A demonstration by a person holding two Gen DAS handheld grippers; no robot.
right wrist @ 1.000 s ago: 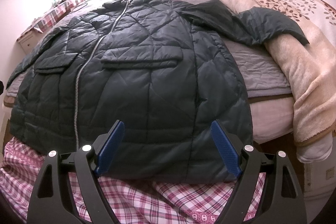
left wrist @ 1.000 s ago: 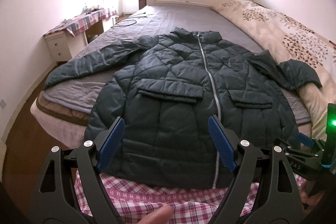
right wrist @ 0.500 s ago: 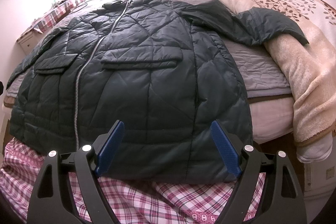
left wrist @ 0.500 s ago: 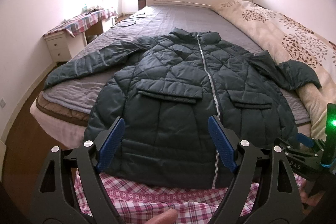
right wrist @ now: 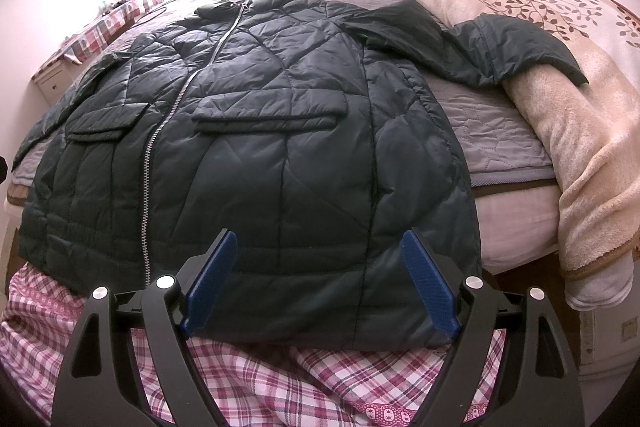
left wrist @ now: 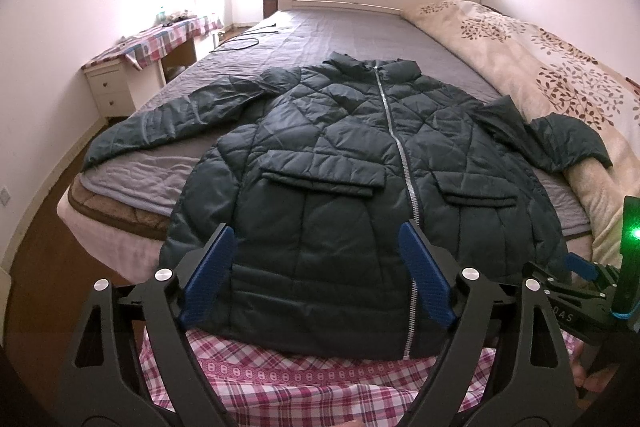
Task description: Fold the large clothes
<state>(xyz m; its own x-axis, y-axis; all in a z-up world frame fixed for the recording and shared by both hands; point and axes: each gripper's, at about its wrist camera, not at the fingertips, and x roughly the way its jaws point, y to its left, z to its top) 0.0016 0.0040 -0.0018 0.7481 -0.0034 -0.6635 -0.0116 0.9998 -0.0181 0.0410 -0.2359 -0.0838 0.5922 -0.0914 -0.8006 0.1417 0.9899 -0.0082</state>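
The jacket [left wrist: 360, 187] lies zipped and flat on the bed [left wrist: 340, 35], sleeves spread, nothing folded yet, my left gripper [left wrist: 318, 281] and right gripper [right wrist: 318, 281] both wide, empty, at its hem.

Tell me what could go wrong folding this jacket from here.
The jacket hem hangs over the bed edge, so a one-sided pull might slide it off. Its right sleeve lies on the blanket and could drag it along. Both the left gripper and right gripper are open, holding nothing.
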